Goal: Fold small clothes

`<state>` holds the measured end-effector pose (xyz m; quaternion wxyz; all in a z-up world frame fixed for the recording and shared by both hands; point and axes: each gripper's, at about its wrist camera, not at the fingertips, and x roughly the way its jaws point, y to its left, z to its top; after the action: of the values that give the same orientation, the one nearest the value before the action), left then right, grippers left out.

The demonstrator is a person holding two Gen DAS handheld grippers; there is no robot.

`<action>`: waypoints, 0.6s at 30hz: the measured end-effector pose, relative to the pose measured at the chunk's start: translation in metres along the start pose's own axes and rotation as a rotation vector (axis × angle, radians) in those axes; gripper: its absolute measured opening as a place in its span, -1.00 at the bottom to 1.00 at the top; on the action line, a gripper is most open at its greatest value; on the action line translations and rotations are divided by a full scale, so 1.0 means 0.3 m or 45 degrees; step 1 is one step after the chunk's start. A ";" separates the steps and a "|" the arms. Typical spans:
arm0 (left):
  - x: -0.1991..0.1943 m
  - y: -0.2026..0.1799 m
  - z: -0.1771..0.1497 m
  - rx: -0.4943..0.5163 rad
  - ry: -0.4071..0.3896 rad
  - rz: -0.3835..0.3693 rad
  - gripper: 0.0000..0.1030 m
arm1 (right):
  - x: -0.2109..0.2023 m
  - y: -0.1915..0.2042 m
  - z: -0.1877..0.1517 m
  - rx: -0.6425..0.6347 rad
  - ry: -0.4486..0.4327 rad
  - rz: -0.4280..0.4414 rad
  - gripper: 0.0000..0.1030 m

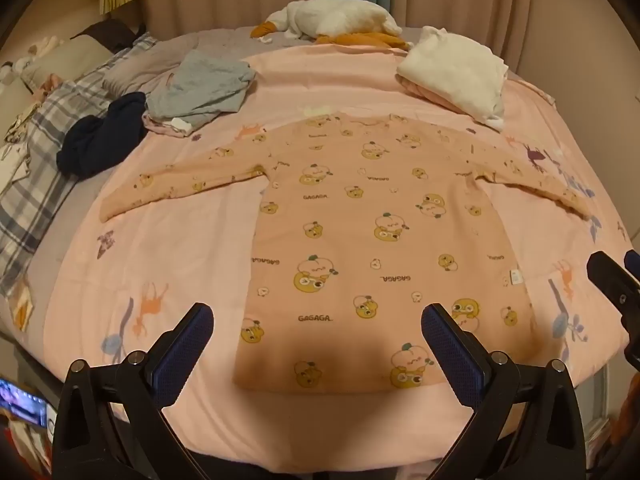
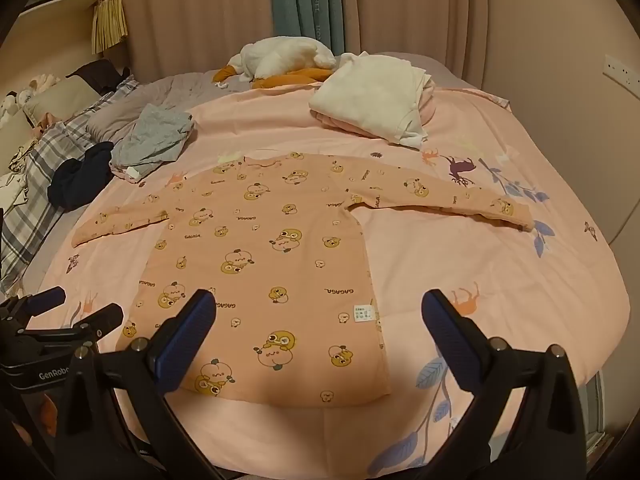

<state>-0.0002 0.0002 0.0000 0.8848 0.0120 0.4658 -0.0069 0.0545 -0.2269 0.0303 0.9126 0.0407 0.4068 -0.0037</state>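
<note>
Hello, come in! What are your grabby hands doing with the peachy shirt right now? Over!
Left gripper and right gripper: jaws wide open, empty, above the bed. Peach shirt spread flat, sleeves out, unfolded. Nothing lying on it.

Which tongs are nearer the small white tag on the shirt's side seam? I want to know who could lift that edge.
Right. The right tongs hover open with the tag between their tips; the left tongs hover open over the hem's other end of the shirt.
</note>
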 end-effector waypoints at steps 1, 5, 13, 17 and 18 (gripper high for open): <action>0.000 0.001 -0.001 0.000 0.001 0.001 0.99 | 0.000 -0.001 0.000 0.001 0.003 0.004 1.00; 0.000 0.002 -0.018 0.005 0.006 0.006 0.99 | -0.003 -0.001 0.002 -0.002 0.001 0.000 1.00; -0.001 0.009 -0.023 0.010 0.020 0.017 0.99 | 0.002 -0.002 0.002 0.000 0.001 0.002 1.00; 0.008 -0.002 -0.013 0.017 0.018 0.020 0.99 | -0.002 -0.002 0.002 0.003 -0.002 0.003 1.00; 0.010 0.000 -0.015 0.016 0.017 0.019 0.99 | -0.002 -0.002 0.002 0.004 -0.003 0.004 1.00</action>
<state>-0.0022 0.0005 -0.0052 0.8817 0.0211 0.4714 -0.0030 0.0545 -0.2275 0.0311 0.9129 0.0426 0.4058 -0.0028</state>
